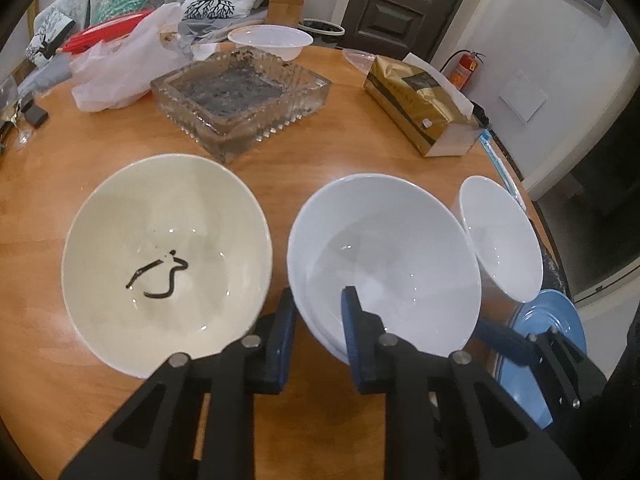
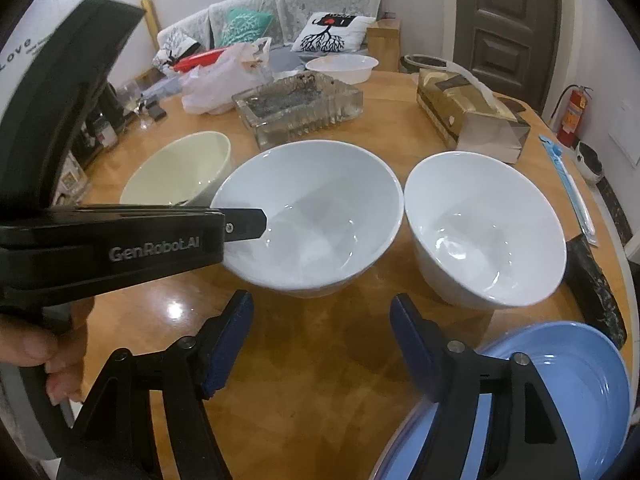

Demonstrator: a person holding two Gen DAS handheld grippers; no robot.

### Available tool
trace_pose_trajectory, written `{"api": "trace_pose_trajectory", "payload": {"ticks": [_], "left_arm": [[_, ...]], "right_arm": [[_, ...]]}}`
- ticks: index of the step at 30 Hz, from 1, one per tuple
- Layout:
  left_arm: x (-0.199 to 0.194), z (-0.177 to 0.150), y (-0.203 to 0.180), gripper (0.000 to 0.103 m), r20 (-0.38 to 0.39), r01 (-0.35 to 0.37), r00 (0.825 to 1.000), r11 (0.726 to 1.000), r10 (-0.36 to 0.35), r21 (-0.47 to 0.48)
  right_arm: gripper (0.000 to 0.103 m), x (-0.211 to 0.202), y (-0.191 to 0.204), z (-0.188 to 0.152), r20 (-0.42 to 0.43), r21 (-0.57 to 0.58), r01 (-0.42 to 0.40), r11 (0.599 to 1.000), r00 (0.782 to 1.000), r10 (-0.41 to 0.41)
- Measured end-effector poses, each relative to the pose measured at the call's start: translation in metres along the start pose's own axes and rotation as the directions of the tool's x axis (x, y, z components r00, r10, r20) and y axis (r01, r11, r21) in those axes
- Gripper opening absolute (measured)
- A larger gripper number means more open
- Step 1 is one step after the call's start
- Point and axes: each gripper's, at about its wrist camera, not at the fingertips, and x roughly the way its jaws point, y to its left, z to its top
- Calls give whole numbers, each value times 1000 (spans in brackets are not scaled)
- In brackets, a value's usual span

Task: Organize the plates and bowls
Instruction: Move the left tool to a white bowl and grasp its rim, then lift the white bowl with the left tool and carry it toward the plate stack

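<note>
Now left tool [image 1: 320, 304] clamped on white bowl [image 1: 400, 240] rim, right tool [image 2: 322, 320] open.

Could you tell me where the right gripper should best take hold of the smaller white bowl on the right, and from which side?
Probably the near rim of the smaller white bowl, from above: it stands upright and flares, so one finger goes inside, one outside.

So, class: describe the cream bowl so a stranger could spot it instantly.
On the round wooden table, three bowls sit in a row before the glass tray. The cream bowl is at the left end: the only off-white one, with a black squiggle inside.
</note>
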Motion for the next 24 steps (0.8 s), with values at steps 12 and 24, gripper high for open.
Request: {"api": "trace_pose_trajectory", "payload": {"ticks": [12, 24], "left_arm": [[-14, -21, 4, 15, -64, 5, 998, 994, 2, 108], [-19, -26, 13, 15, -106, 34, 994, 994, -22, 107]], "right_arm": [[81, -7, 24, -17, -21, -153, -15, 988, 1000, 12], [98, -5, 46, -18, -14, -214, -39, 976, 999, 37]]}}
